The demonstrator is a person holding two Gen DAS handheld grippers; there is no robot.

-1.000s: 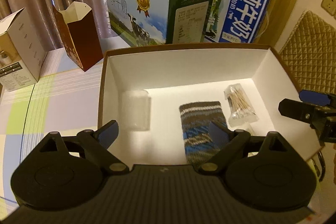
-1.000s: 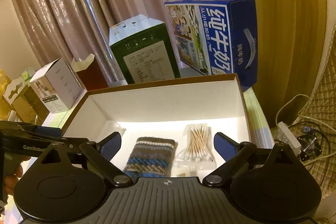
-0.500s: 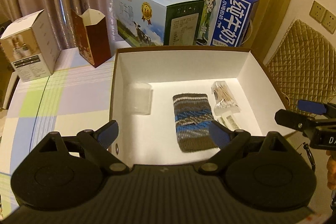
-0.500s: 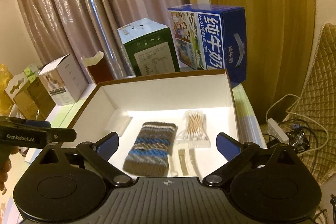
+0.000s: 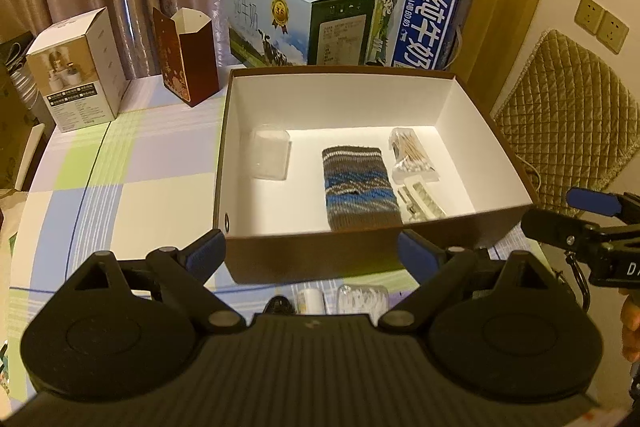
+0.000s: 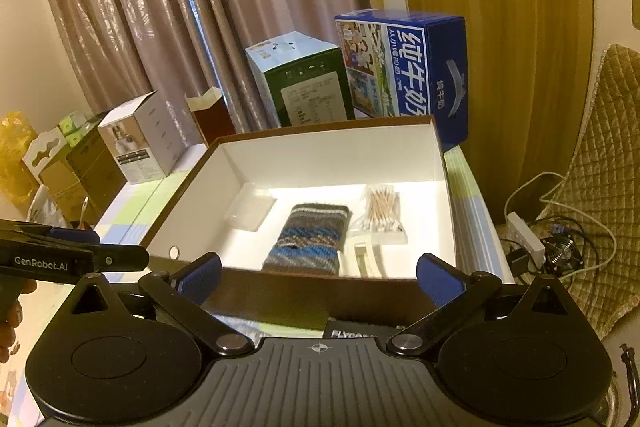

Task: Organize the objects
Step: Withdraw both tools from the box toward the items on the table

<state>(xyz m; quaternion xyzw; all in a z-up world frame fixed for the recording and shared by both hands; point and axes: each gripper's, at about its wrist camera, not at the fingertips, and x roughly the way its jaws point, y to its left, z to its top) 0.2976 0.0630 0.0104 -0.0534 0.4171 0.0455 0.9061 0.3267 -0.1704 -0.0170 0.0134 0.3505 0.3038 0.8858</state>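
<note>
One open box holds four things: one clear case, one knitted pouch, one cotton-swab pack and one hair clip. The left hand-held gripper is spread and empty; the right hand-held gripper is widening, nothing between its jaws.

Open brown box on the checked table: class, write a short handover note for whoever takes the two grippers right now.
Left gripper: open, empty, short of the box's near wall.
Right gripper: jaws opening, nothing between them.
In the brown box: clear plastic case, striped knitted pouch, bag of cotton swabs, a small pale item beside the pouch.
Left: small white bottle and clear packet on the table before the box.
</note>
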